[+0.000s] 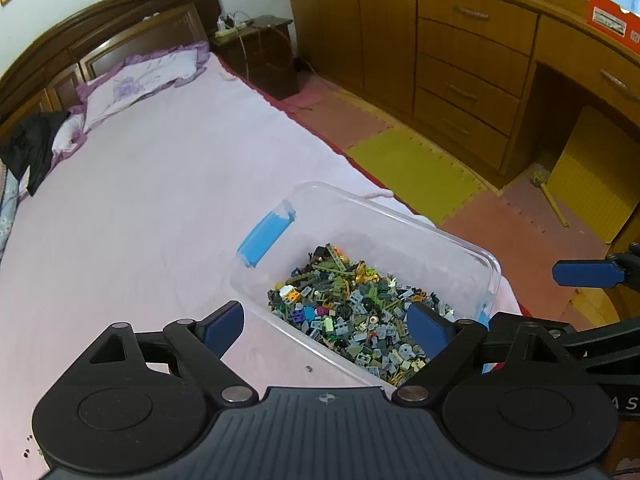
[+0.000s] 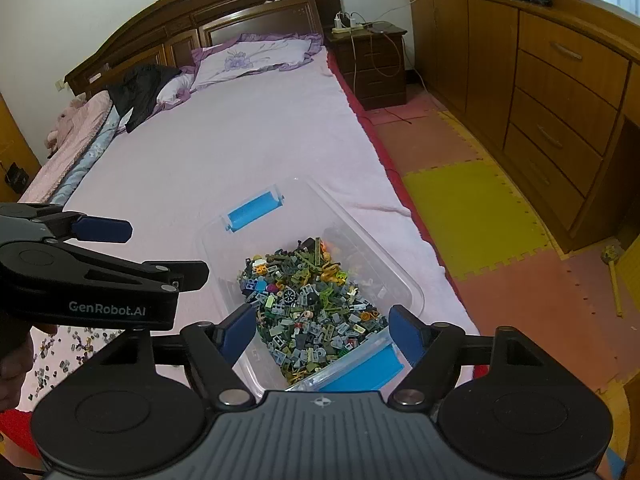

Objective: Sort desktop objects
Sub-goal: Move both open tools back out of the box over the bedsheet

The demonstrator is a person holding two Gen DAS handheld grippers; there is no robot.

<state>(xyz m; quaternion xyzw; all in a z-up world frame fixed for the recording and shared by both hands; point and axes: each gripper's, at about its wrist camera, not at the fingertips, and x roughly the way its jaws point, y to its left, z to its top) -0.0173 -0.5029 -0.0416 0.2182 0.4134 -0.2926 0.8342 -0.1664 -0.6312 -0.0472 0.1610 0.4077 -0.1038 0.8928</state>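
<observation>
Clear bin (image 1: 460,248) of mixed bricks (image 1: 352,312) lower centre of both frames, on the pink bed (image 1: 140,200). Left gripper (image 1: 326,330) spread wide, empty, over the bin's near edge. Right gripper (image 2: 324,328) likewise wide apart, empty, above the bricks. Loose bricks (image 2: 60,352) scattered lower left on the sheet.

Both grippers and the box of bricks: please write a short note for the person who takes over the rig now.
Left gripper: open, empty, above the near edge of the clear box.
Right gripper: open, empty, over the box's near blue latch.
The box stands on the pink bed sheet, partly filled with small bricks.
Loose pieces lie on the sheet to the left.
Left to do: probably gather them into the box.
</observation>
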